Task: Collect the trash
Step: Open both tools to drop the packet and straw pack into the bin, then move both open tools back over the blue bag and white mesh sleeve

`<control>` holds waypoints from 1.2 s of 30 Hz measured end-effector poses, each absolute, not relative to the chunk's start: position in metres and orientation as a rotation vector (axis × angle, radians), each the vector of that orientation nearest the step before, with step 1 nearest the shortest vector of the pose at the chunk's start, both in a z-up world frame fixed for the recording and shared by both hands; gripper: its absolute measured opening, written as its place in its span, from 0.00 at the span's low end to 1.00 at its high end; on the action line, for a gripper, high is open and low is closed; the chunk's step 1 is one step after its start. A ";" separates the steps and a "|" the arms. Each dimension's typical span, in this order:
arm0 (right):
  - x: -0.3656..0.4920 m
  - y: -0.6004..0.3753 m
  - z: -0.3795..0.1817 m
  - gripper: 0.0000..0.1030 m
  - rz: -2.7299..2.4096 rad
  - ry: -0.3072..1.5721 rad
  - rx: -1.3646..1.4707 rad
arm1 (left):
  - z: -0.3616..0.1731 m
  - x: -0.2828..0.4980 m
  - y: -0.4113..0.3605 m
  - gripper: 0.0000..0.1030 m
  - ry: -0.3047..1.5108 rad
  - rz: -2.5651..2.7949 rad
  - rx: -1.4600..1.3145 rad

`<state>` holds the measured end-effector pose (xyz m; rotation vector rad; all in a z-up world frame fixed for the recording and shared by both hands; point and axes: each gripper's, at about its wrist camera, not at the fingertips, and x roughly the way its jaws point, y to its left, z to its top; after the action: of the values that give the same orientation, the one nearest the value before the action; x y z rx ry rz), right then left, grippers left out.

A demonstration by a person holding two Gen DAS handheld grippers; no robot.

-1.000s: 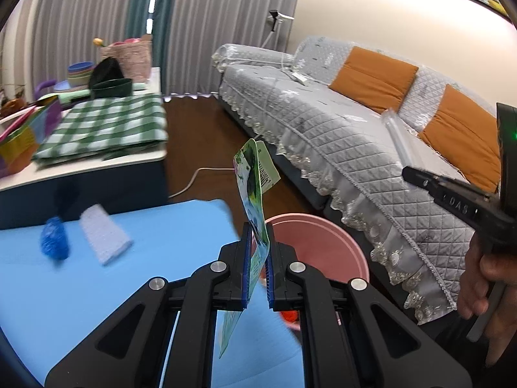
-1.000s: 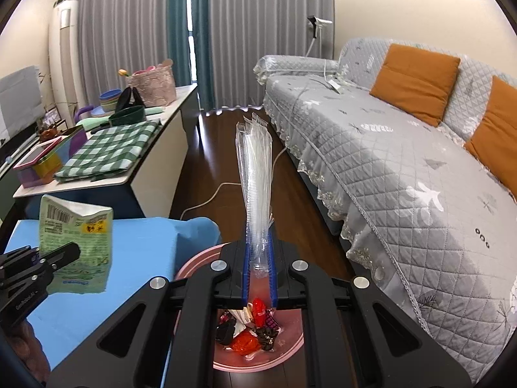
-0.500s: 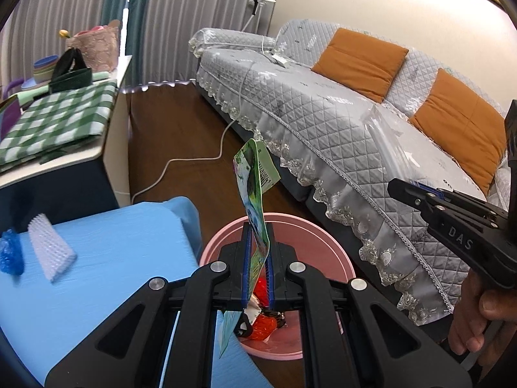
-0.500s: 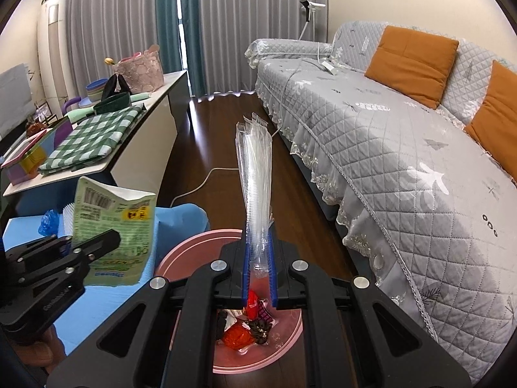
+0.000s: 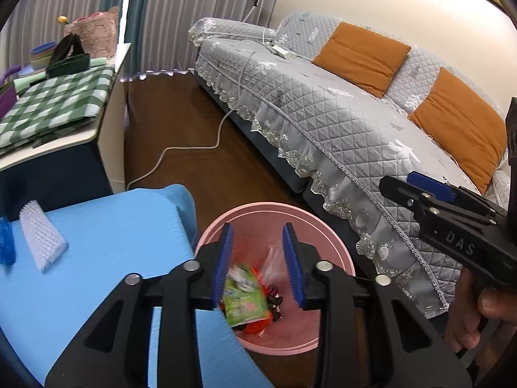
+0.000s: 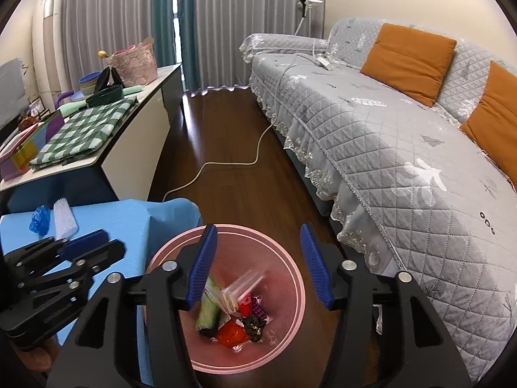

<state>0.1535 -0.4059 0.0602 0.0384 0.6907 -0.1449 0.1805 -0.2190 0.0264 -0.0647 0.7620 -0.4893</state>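
Note:
A pink bin (image 5: 329, 245) stands on the floor between the blue table and the sofa; it also shows in the right wrist view (image 6: 290, 268). My left gripper (image 5: 258, 258) is open and empty above the bin. A green wrapper (image 5: 244, 300) lies blurred inside it, also seen in the right wrist view (image 6: 206, 313). My right gripper (image 6: 258, 265) is open and empty above the bin; a clear plastic wrapper (image 6: 240, 289) is blurred inside it. A white mesh piece (image 5: 40, 236) and a blue crumpled piece (image 5: 5, 245) lie on the table.
The blue table (image 5: 106, 242) is left of the bin. A grey quilted sofa (image 5: 339, 129) with orange cushions runs along the right. A white cable (image 5: 181, 152) lies on the wood floor. A sideboard (image 6: 97, 148) with a green checked cloth stands at the left.
Both grippers have opened. The green wrapper dropped from the left one and the clear plastic wrapper from the right one into the pink bin.

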 end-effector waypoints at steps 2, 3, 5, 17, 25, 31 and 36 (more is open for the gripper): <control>0.153 -0.405 0.062 0.58 -0.152 0.682 0.045 | 0.031 0.175 -0.211 0.46 0.748 -0.471 -0.071; 0.153 -0.405 0.063 0.59 -0.154 0.676 0.047 | 0.032 0.172 -0.208 0.50 0.743 -0.465 -0.074; 0.152 -0.401 0.066 0.62 -0.152 0.656 0.046 | 0.037 0.164 -0.197 0.56 0.725 -0.444 -0.078; 0.128 -0.347 0.097 0.67 -0.111 0.405 0.019 | 0.052 0.115 -0.113 0.78 0.592 -0.265 -0.052; 0.123 -0.302 0.088 0.67 -0.047 0.410 -0.054 | 0.051 0.111 -0.037 0.78 0.584 -0.154 -0.058; 0.129 -0.272 0.066 0.67 0.030 0.479 -0.032 | 0.031 0.123 0.016 0.78 0.585 -0.031 -0.056; 0.139 -0.241 0.044 0.65 0.116 0.545 -0.035 | 0.005 0.132 0.055 0.73 0.628 0.075 -0.138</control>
<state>0.1393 -0.2408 0.0436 -0.0353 0.5454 0.1161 0.1323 0.0549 0.0051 -0.1377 0.6280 0.0751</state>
